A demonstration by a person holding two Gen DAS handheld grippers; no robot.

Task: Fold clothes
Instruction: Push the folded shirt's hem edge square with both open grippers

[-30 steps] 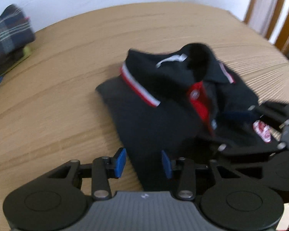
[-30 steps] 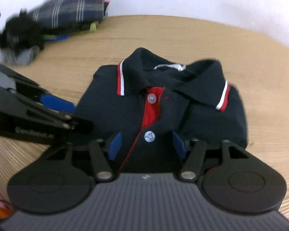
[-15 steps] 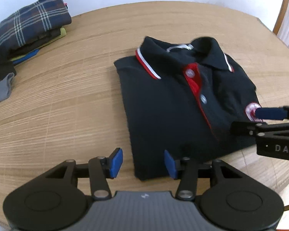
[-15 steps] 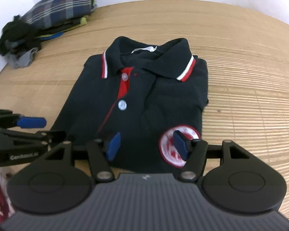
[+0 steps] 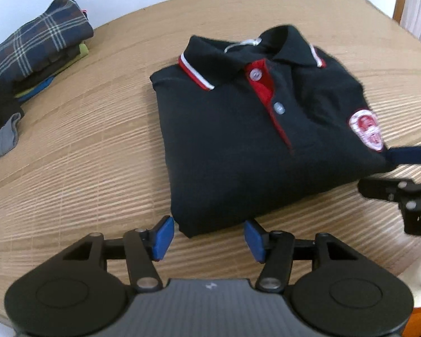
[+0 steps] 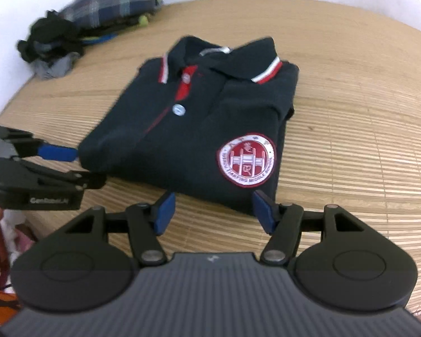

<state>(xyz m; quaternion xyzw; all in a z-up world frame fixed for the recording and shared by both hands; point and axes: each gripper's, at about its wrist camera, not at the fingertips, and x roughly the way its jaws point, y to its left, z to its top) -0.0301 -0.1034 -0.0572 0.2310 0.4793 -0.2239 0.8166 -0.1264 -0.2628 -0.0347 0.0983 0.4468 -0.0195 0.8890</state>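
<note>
Polo (image 5: 238, 146) lies folded mid-table (image 5: 70, 168). Our left gripper (image 5: 207, 236), jaws just widening, and right gripper (image 6: 214, 210) both released, empty, at near hem. Risk: careless regrasp snags hem, undoes fold.

The polo shirt (image 6: 188, 129) bore a badge (image 6: 245, 162) reading "MIDDLE SCHOOL"; the left gripper (image 6: 70, 165) read, blurred, "GenRobot.ai".

Beyond the blue-padded left gripper (image 5: 207, 237) a black polo shirt (image 5: 238, 146) is seen, trimmed red and white (placket red, round badge (image 6: 245, 163) red-and-white); a navy plaid garment (image 5: 39, 47) is seen far left; the table (image 5: 78, 174) is tan.
</note>
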